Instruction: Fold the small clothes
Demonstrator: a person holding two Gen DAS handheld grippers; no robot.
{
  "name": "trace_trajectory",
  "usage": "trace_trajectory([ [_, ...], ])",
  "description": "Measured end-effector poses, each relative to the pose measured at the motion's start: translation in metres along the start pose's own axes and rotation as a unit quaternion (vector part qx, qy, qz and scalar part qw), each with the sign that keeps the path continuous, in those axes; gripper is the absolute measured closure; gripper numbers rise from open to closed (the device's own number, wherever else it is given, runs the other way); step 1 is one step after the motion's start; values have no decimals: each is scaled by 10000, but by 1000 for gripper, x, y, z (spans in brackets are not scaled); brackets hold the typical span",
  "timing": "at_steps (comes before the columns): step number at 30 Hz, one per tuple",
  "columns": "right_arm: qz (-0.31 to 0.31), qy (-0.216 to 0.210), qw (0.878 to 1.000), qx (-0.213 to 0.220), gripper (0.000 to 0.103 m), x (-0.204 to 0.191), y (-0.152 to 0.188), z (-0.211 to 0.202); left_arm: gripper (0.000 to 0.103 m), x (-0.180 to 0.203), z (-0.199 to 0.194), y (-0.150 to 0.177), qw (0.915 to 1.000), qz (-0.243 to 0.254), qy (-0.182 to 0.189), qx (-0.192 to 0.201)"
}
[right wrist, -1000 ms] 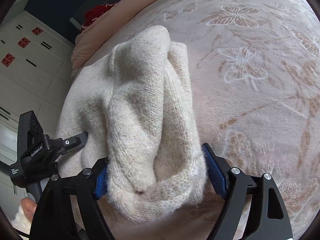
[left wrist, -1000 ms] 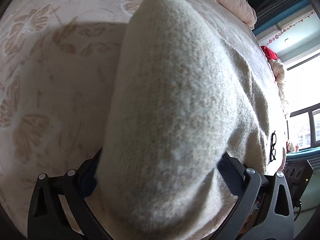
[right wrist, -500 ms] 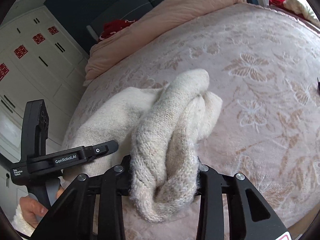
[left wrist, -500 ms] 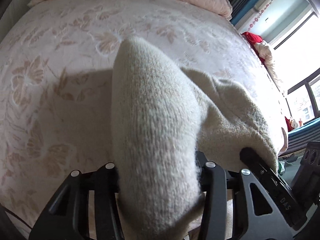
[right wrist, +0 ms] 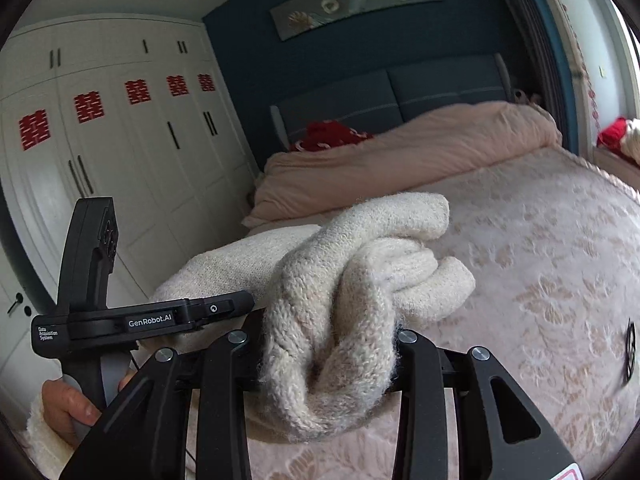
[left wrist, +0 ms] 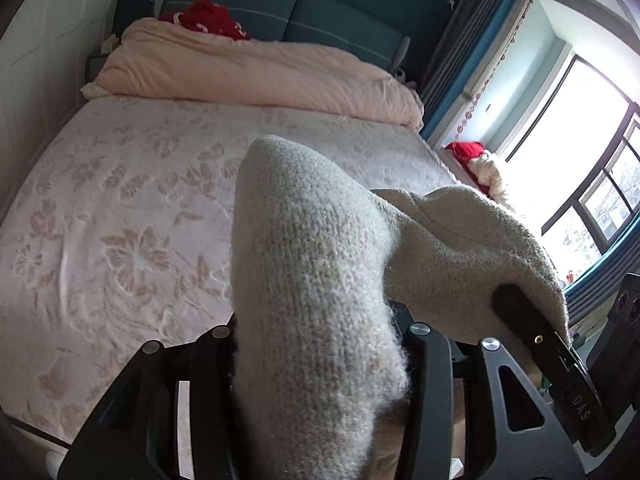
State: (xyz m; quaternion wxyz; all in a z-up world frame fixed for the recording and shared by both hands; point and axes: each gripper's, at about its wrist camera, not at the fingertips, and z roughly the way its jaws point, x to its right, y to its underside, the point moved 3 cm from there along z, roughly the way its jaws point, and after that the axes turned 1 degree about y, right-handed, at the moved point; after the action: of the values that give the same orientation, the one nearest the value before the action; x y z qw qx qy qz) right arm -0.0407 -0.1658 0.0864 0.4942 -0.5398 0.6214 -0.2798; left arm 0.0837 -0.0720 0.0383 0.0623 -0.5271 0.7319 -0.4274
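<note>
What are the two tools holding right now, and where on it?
Both grip the cream sweater: left tool on one bunched end, right tool on another bunched fold.

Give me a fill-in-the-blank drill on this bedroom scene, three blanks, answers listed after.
1. Both claws are clamped on a cream knitted ____.
2. The folded pink duvet lies at the ____ end of the bed.
3. The paper cutouts on the wardrobe doors are ____ in colour.

Missing words: sweater; headboard; red

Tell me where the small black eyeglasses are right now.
In the right wrist view, the black eyeglasses lie on the floral pink bedspread at the far right edge, right of the cream knitted sweater.
</note>
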Motion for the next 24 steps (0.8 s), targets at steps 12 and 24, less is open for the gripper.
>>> trace_trajectory([
  [12, -203, -652, 9953, -682, 54, -74, 58, 178, 37, -173, -9, -24, 9944, 224, -826, 621],
  [24, -848, -671, 9785, -1756, 79, -113, 139, 201, 51, -273, 38, 90, 9804, -1075, -1649, 29],
])
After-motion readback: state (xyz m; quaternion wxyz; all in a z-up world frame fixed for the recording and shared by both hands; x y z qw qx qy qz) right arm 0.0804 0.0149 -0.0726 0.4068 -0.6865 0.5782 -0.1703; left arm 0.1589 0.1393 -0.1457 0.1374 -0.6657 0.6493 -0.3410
